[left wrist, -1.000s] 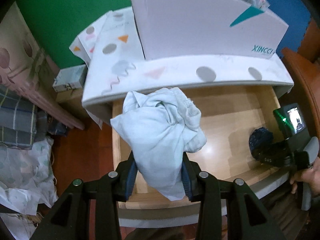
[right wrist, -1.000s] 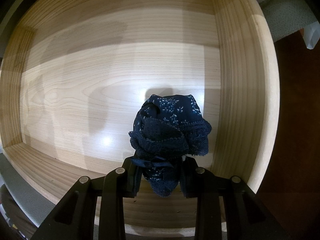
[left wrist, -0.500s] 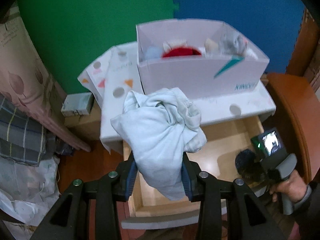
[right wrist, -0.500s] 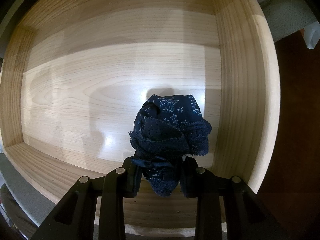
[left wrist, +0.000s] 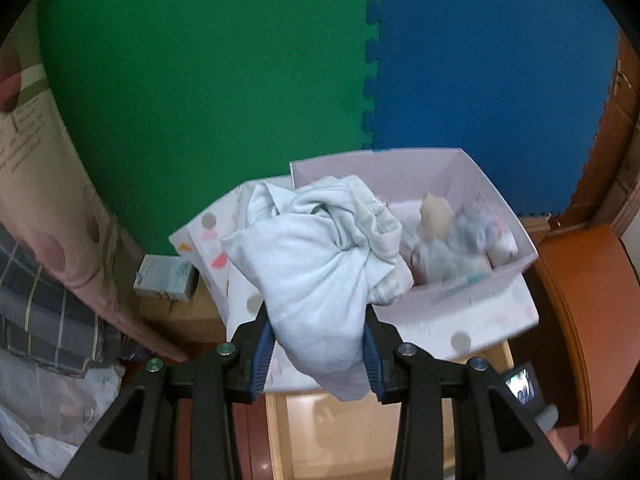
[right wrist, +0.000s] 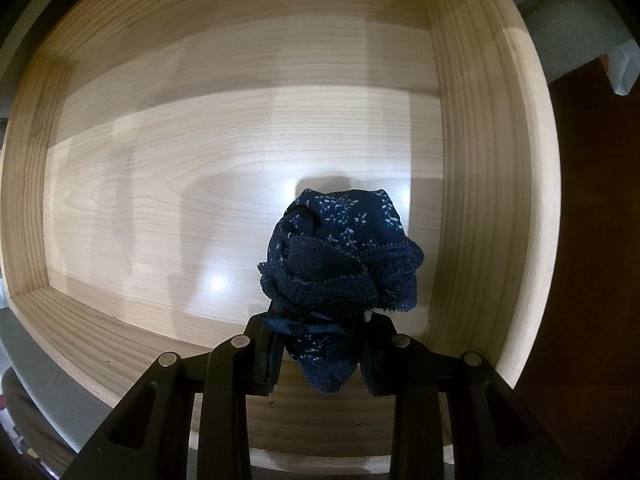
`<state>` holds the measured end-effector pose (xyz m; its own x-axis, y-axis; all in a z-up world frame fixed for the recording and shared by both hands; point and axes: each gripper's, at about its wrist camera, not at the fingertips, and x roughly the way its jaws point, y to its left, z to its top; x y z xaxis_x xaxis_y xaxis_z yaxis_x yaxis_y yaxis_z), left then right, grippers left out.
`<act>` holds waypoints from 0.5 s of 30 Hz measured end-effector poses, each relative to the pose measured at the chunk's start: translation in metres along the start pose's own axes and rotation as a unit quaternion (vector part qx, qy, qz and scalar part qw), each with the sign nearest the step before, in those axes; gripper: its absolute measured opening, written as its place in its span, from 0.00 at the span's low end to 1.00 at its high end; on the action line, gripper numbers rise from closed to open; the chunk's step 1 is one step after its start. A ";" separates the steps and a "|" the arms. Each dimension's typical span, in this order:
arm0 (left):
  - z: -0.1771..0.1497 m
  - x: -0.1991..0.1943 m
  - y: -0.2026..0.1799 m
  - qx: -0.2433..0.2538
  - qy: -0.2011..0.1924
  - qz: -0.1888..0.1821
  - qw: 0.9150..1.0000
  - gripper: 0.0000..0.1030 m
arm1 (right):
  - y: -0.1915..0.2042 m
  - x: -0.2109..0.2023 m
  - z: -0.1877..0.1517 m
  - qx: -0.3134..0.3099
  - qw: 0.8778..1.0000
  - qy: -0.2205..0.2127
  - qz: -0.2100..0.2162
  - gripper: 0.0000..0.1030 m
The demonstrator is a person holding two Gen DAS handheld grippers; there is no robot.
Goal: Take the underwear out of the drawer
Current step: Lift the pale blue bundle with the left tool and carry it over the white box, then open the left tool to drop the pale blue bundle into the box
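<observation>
Left wrist view first: my left gripper (left wrist: 318, 354) is clamped on a crumpled pale blue cotton garment (left wrist: 320, 276), its blue pads pressing both sides of the bundle, which bulges up above the fingers. Behind it I see an open white cardboard box with pastel shapes (left wrist: 500, 284), sitting on a white dotted cabinet top (left wrist: 492, 328) and holding a heap of pale clothes (left wrist: 452, 240). The garment hangs in front of the box's left part. Below, a strip of the open light wooden drawer (left wrist: 360, 432) shows between my fingers. Green and blue foam wall mats (left wrist: 280, 60) fill the background. At the lower right edge I catch the small screen on the other gripper (left wrist: 522, 386).

Right wrist view now: my right gripper (right wrist: 322, 354) points into the light wooden drawer (right wrist: 240, 140), jaws narrow and pinching a bunched navy lace-trimmed floral underwear (right wrist: 344, 256). It sits near the drawer's right wall; whether it touches the floor I can't tell.
</observation>
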<state>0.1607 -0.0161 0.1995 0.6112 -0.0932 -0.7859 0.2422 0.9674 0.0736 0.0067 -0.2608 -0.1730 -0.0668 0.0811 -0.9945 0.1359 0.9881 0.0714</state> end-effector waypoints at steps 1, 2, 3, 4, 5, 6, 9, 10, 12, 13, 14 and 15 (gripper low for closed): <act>0.007 0.006 0.000 -0.002 0.000 0.000 1.000 0.38 | 0.000 0.000 0.001 0.001 1.000 0.000 0.000 0.28; 0.014 0.011 0.000 -0.003 0.001 0.001 1.000 0.38 | -0.001 -0.001 0.001 0.001 1.000 0.000 0.000 0.28; 0.021 0.020 0.000 -0.003 0.003 0.002 1.000 0.38 | -0.001 -0.001 0.001 0.002 1.000 0.000 0.000 0.28; 0.024 0.025 0.000 -0.005 0.002 0.000 1.000 0.38 | -0.001 -0.001 0.002 0.002 1.000 0.000 0.000 0.28; 0.029 0.032 0.000 -0.006 0.004 -0.004 1.000 0.38 | -0.002 -0.002 0.001 0.002 1.000 0.000 0.000 0.28; 0.034 0.041 -0.002 -0.002 0.009 -0.003 1.000 0.38 | -0.001 -0.002 0.001 0.002 1.000 0.000 0.000 0.28; 0.037 0.060 -0.008 0.008 0.019 -0.005 1.000 0.38 | -0.001 -0.002 0.001 0.001 1.000 0.000 0.001 0.28; 0.038 0.068 -0.010 0.010 0.024 -0.007 1.000 0.38 | -0.002 -0.004 0.001 0.002 1.000 -0.001 0.001 0.28; 0.037 0.081 -0.015 0.013 0.035 -0.011 0.999 0.38 | -0.001 -0.004 0.001 0.002 1.000 -0.001 0.002 0.28; 0.036 0.087 -0.018 0.013 0.040 -0.013 0.999 0.38 | -0.002 -0.004 0.001 0.002 1.000 -0.001 0.002 0.28; 0.037 0.094 -0.020 0.014 0.046 -0.013 0.999 0.38 | -0.001 -0.004 0.002 0.003 1.000 -0.001 0.003 0.28; 0.036 0.098 -0.021 0.015 0.048 -0.011 0.999 0.38 | -0.001 -0.004 0.002 0.003 1.000 -0.001 0.003 0.28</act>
<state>0.2429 -0.0546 0.1430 0.5314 -0.0895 -0.8424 0.2778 0.9578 0.0735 0.0093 -0.2624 -0.1693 -0.0641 0.0859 -0.9942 0.1418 0.9870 0.0761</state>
